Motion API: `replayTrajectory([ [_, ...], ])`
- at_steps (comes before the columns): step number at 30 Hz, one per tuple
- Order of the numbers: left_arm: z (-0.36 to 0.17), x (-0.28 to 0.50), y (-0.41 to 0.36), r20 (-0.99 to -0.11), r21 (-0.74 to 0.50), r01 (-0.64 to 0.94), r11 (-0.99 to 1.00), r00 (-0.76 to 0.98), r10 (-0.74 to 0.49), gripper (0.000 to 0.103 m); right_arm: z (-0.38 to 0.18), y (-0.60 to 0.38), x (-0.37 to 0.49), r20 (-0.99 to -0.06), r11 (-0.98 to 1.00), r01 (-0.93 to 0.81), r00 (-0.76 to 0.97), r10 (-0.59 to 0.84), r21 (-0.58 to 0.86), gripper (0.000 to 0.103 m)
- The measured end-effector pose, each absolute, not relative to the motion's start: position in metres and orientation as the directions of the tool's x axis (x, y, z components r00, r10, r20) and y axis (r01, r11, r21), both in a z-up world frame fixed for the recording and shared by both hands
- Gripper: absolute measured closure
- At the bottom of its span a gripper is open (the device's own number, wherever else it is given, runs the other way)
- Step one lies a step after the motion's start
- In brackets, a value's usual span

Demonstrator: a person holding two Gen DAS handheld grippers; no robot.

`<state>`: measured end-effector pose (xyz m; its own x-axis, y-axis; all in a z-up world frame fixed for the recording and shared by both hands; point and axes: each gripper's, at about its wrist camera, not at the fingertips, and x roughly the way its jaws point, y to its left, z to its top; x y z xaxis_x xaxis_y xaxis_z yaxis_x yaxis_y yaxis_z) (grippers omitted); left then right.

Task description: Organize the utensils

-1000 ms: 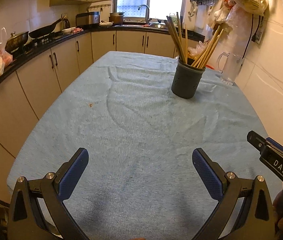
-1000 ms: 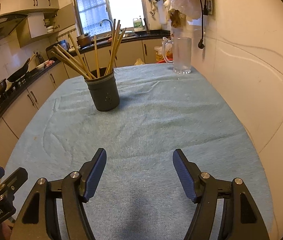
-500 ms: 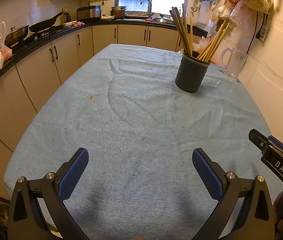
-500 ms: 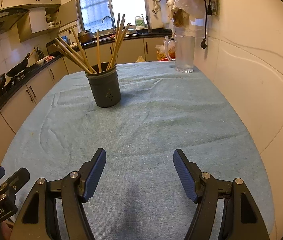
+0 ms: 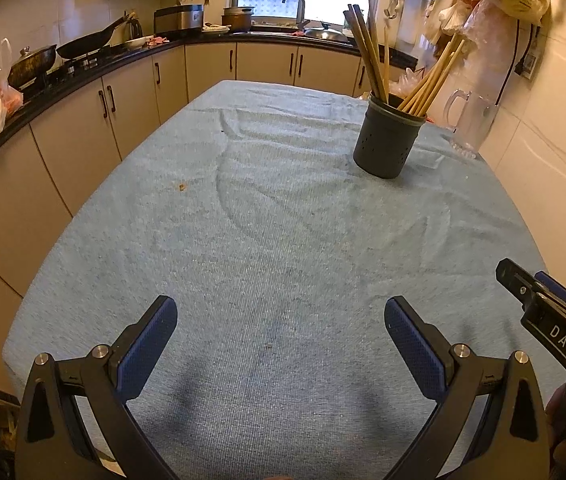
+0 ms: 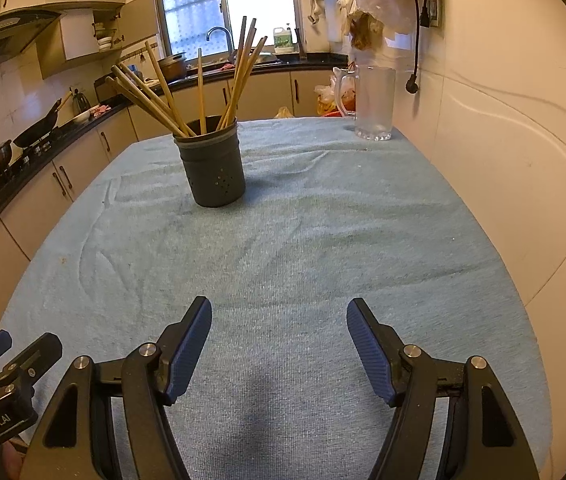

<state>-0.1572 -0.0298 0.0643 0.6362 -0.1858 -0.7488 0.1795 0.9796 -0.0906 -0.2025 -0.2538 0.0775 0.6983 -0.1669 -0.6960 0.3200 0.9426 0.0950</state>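
A dark grey perforated utensil holder [image 5: 388, 138] [image 6: 211, 164] stands upright on the far half of the table, with several wooden chopsticks [image 5: 367, 56] [image 6: 239, 76] leaning out of it. My left gripper [image 5: 279, 312] hangs open over the near edge of the blue cloth, nothing between its blue pads. My right gripper [image 6: 279, 312] is open too, over the near right part of the cloth, and it also shows at the right edge of the left wrist view [image 5: 539, 304]. Both stay well short of the holder.
A blue towel [image 5: 283, 220] [image 6: 323, 232] covers the table. A clear glass mug [image 5: 469, 124] [image 6: 375, 104] stands at the far right by the white wall. Cabinets and a black counter with pans [image 5: 83, 46] run along the left. A small crumb [image 5: 181, 187] lies on the cloth.
Both views have tipped slightly, so the holder sits a little lower in the frames. Both grippers stay open and the holder has not moved.
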Motion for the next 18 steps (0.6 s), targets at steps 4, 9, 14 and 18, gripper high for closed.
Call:
replayTrajectory([
  [4,0.0624,-0.1557,-0.0292,-0.753,-0.090,0.179,0.980,0.632,-0.185,0.000,0.0757,-0.2532,-0.2023,-0.699,0.943,0.320,0.695,-0.166,0.095,0.028],
  [9,0.0601,-0.1551,-0.0280,-0.757,-0.091,0.180,0.980,0.626,-0.185,0.000,0.0744,-0.2528,-0.2005,-0.702,0.943,0.318,0.693,-0.164,0.093,0.028],
  [14,0.0582,-0.1545,-0.0290,-0.761,-0.089,0.180,0.980,0.623,-0.184,0.000,0.0729,-0.2515,-0.1985,-0.704,0.946,0.311,0.692,-0.161,0.090,0.028],
  [18,0.0570,-0.1539,-0.0292,-0.763,-0.089,0.180,0.980,0.620,-0.183,0.000,0.0721,-0.2514,-0.1977,-0.703,0.946,0.310,0.693,-0.160,0.090,0.028],
])
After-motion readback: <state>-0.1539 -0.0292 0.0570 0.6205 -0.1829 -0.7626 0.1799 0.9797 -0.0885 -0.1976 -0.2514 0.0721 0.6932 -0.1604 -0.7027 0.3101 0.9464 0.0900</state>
